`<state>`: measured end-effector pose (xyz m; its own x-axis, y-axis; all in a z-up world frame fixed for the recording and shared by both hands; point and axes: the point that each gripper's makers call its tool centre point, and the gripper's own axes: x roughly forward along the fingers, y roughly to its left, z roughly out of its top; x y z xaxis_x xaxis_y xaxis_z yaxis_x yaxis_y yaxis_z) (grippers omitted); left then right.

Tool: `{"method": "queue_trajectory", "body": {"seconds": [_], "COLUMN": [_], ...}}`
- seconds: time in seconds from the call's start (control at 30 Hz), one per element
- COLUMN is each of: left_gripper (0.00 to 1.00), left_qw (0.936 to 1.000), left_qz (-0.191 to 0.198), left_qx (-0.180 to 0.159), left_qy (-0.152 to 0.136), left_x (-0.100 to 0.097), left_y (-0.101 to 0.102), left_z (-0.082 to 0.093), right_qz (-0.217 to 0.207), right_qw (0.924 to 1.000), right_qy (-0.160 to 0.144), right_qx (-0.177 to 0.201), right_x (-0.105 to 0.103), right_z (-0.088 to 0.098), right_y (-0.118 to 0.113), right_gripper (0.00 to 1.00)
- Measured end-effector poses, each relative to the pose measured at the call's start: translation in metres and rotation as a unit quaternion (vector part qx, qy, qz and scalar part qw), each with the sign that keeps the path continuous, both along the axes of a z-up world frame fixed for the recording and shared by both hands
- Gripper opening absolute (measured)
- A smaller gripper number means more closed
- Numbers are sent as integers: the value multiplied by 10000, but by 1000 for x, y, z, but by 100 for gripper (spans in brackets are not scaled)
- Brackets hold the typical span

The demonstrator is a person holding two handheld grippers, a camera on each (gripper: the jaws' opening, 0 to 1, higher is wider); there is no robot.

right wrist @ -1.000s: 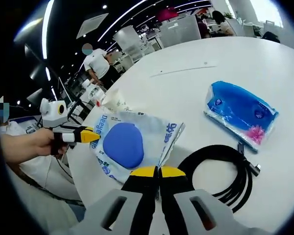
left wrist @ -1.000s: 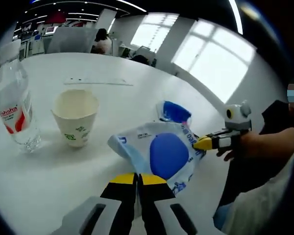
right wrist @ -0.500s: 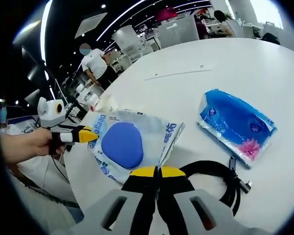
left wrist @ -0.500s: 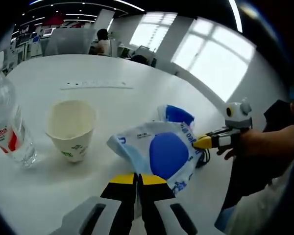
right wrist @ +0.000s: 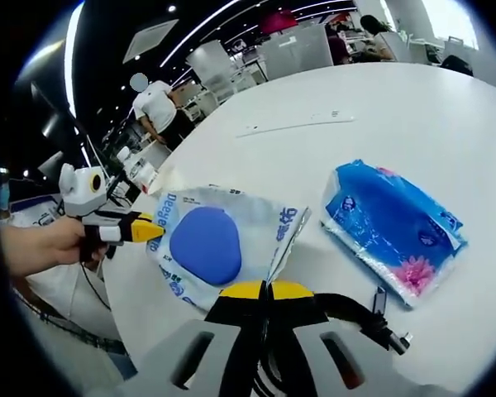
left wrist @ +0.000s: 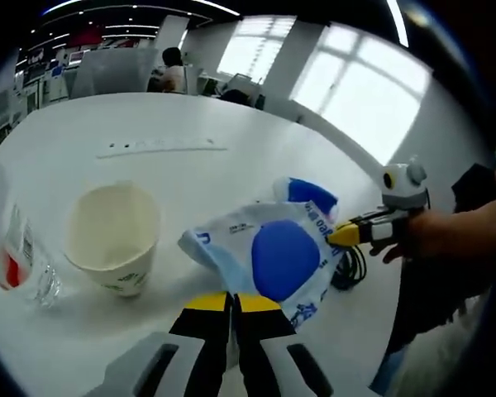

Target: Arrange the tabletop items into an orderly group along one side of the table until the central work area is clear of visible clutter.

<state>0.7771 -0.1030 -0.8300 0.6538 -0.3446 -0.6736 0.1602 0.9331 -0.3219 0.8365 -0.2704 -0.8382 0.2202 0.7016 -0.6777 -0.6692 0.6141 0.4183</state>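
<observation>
Wipes pack (left wrist: 269, 256): pinched at opposite edges by left claw (left wrist: 231, 303) and right claw (right wrist: 266, 291).
Change: pack carried towards paper cup (left wrist: 112, 236); bottle (left wrist: 8, 256) slid viewward-left.
Meaning: grouping underway; tissue packet (right wrist: 393, 227), cable (right wrist: 355, 318) remain on bench (left wrist: 149, 165).

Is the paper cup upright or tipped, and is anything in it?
The paper cup stands upright on the table, mouth up; its visible inside looks empty.

Open-plan office: partitioned desks (left wrist: 107, 70), strip ceiling lights (right wrist: 202, 37) (large windows (left wrist: 355, 99) too)

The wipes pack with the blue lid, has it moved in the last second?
Yes. The wipes pack, gripped by both grippers, has drawn nearer the blue tissue pack and over the black cable.
</observation>
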Motion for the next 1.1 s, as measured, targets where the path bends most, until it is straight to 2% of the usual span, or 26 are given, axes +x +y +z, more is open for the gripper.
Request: {"method": "queue_trajectory", "body": {"seconds": [0.1,0.47,0.7,1.1], "left_gripper": [0,0,0,0], "left_qw": [10000,9998,9996,9988], "left_qz": [3,26,40,33], "left_qx": [27,166,271,479], "left_qy": [-5,65,65,98], "left_x": [5,14,26,33], "left_y": [-1,6,12,10], "left_z": [-1,-12,-14,-13], "right_qz": [-4,54,63,79], "right_qw": [10000,9999,9999,9997], "right_qy": [2,61,65,92], "right_qx": [-15,-96,-138,-212], "right_x": [7,12,23,36], "right_z": [-3,-12,-16,-19], "right_y": [0,1,3,9], "right_gripper": [0,0,0,0]}}
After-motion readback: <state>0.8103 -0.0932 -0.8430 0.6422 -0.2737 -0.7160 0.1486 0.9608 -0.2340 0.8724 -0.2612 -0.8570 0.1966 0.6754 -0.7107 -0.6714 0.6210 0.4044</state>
